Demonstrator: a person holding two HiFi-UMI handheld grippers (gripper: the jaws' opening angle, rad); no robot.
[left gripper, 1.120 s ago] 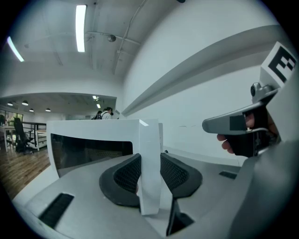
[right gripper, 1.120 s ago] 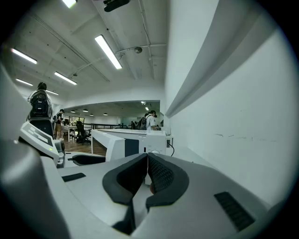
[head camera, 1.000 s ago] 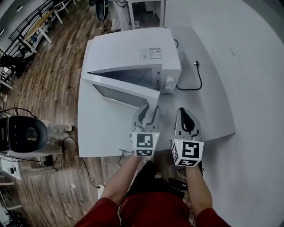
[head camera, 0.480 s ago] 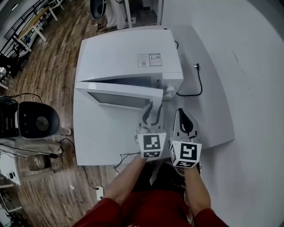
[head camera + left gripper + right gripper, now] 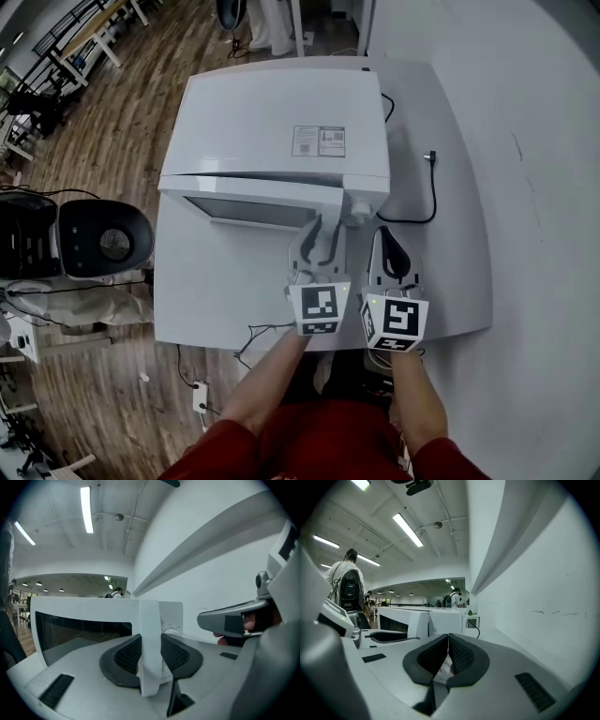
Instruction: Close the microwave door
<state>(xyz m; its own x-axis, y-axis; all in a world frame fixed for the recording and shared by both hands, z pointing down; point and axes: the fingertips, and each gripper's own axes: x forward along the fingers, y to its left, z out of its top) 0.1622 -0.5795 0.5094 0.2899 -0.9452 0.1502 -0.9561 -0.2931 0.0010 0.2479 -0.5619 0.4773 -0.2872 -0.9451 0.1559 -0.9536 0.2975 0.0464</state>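
A white microwave (image 5: 281,122) stands on a white table (image 5: 216,291). Its door (image 5: 248,199) is ajar by a narrow gap, hinged at the left. My left gripper (image 5: 323,228) is shut on the door's free right edge; in the left gripper view the white door edge (image 5: 149,634) stands between both pads. Close beside it on the right, my right gripper (image 5: 386,242) hangs over the table in front of the control knobs (image 5: 359,214), its jaws shut with nothing held. From the right gripper view the microwave (image 5: 440,620) lies ahead to the left.
A black power cable (image 5: 433,192) with its plug (image 5: 430,157) lies on the table right of the microwave. A white wall runs along the right. A black round appliance (image 5: 98,239) and cables sit on the wooden floor at left. A person with a backpack (image 5: 347,588) stands far off.
The door has swung from well open to almost against the microwave body, with my left gripper riding along on its edge. My right gripper has moved forward beside it.
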